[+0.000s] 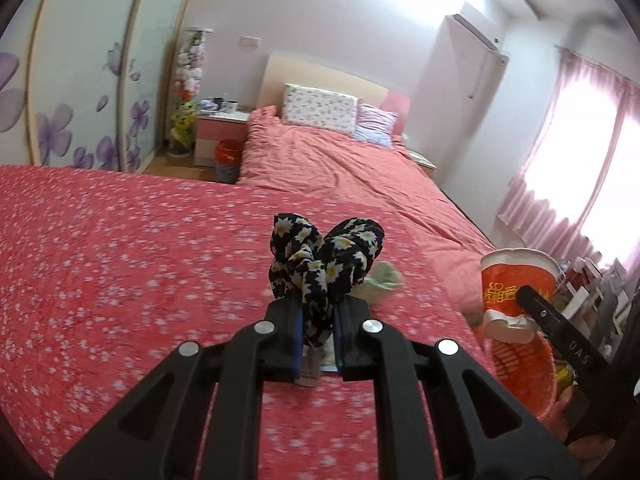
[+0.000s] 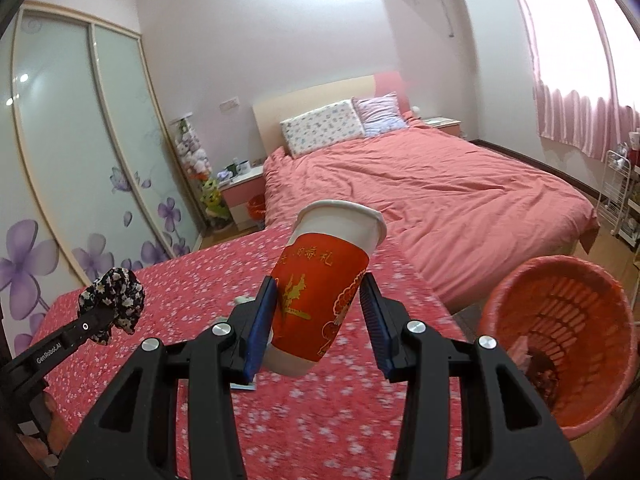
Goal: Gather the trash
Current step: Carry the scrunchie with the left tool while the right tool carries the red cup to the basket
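1. Wardrobe (image 2: 80, 152): sliding frosted doors with purple flowers, along the room's left side.
2. Left gripper (image 1: 317, 322): its blue pads are pressed together on a scrunchie (image 1: 324, 264) (black cloth with white daisies), which bunches up above the fingertips. In the right wrist view the same gripper (image 2: 105, 316) shows at the far left, raised over the table (image 2: 200, 280).
3. Table: covered with a red cloth dotted with white flowers; both grippers are above it. A pale green crumpled scrap (image 1: 382, 278) lies on it just right of the scrunchie, and a small flat item shows under the left gripper, too hidden to name.
4. Nightstand (image 2: 240, 184): pink and white, mugs on top, with a small orange bin (image 1: 228, 156) beside it on the floor.
5. Bed (image 2: 420, 184): pink quilt, two pillows at the headboard, beyond the table.
6. Right gripper (image 2: 320, 316): clamped on a cup (image 2: 324, 296) (red paper, gold print, white rim), the left pad against its side. The cup is tilted, mouth away from the camera and leaning right.
7. Basket (image 2: 560, 320): orange slatted plastic, on the floor just right of the table's edge, some dark scraps at its bottom. The cup is left of it, not over its mouth.
8. Curtains (image 2: 580, 80): pink, on the bright window at right.
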`<state>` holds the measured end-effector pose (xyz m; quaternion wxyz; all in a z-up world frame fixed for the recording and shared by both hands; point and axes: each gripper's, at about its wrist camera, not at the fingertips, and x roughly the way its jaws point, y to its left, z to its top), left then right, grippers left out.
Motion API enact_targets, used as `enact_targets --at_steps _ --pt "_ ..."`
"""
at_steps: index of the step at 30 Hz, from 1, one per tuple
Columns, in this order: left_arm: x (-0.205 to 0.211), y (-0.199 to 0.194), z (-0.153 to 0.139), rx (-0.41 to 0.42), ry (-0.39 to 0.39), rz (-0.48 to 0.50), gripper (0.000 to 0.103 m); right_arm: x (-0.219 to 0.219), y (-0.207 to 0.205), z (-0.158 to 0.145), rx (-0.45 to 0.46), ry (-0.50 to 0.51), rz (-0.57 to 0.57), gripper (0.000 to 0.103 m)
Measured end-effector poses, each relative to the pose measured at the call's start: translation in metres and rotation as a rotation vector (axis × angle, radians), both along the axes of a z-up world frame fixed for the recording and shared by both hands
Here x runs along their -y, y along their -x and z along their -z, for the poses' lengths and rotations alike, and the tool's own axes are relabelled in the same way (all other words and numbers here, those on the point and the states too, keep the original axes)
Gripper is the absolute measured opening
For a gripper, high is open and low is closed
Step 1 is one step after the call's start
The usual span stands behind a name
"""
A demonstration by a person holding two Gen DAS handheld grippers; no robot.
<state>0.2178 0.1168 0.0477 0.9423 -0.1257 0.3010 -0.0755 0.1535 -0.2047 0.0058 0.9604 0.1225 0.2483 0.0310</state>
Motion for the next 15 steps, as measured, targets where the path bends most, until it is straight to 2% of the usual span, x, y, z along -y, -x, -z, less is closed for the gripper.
enact_targets --at_steps 7,15 --pt "0.055 0.001 -0.008 0.012 -0.011 0.089 0.012 0.03 0.019 0.001 0.021 0.006 0.054 0.044" --pt "0.102 0.006 -0.003 0.007 -0.024 0.172 0.012 0.055 0.031 0.004 0.036 0.037 0.114 0.044"
